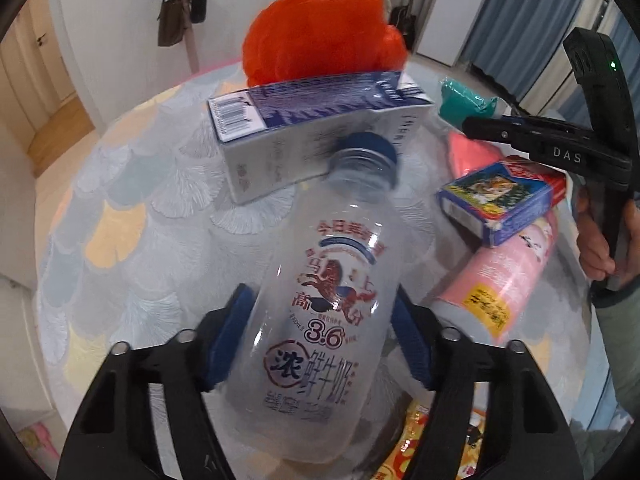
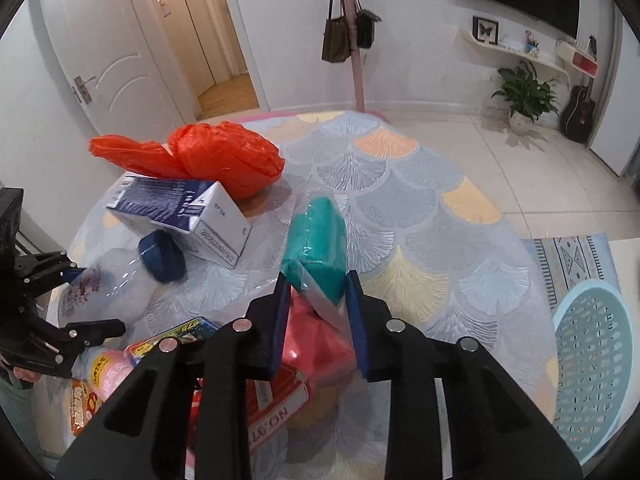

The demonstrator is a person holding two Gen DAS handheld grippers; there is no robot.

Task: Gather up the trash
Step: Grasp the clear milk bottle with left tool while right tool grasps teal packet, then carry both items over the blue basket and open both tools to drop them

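Observation:
A clear plastic milk bottle (image 1: 320, 280) with a dark blue cap (image 1: 372, 148) lies on the patterned tablecloth (image 1: 132, 220). My left gripper (image 1: 320, 296) is shut on its body, one blue pad pressing each side. The same bottle (image 2: 112, 284) sits at the left of the right wrist view, between the left gripper's fingers (image 2: 96, 326). My right gripper (image 2: 317, 280) is shut on the lower end of a teal packet (image 2: 316, 240) in clear wrap. From the left wrist camera that packet (image 1: 460, 100) sticks out of the right gripper's tip (image 1: 468, 122).
A blue and white carton (image 1: 304, 128) lies behind the bottle, with a crumpled orange plastic bag (image 1: 324, 32) beyond it. A blue card box (image 1: 504, 200), a pink can (image 1: 504, 276) and a red packet (image 2: 316, 344) crowd the near right. A pale teal basket (image 2: 592, 360) stands beside the table.

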